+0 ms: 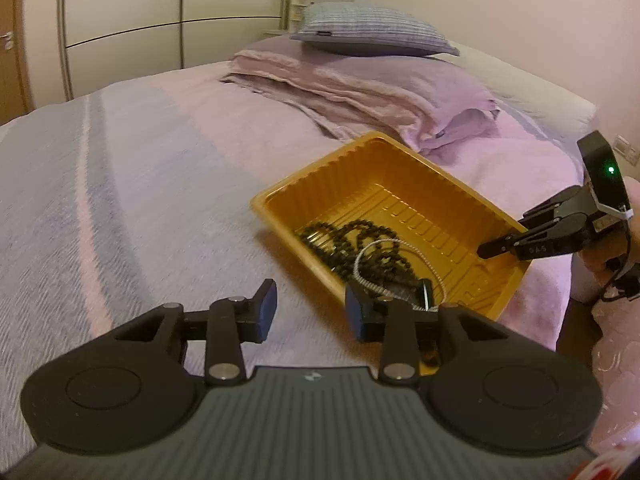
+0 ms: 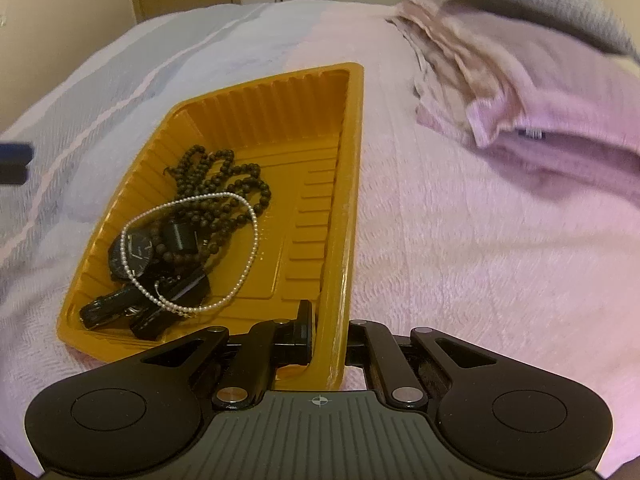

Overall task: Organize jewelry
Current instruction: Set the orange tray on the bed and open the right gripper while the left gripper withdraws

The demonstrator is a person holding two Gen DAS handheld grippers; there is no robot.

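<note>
Here, right tongs (image 2: pixel 326 340) pinching tray rim (image 2: pixel 340 264)

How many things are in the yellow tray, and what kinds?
Dark bead necklace: 1
White pearl strand: 1
Black wristwatch: 1
Total: 3, all piled at one end of the yellow tray.

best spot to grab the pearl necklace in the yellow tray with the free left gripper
Take the pearl necklace at the far arc of its loop, where the strand lies over the dark beads, probably easiest to pinch there. Come from above with the left gripper; the ribbed wall of the yellow tray blocks a sideways approach.
</note>
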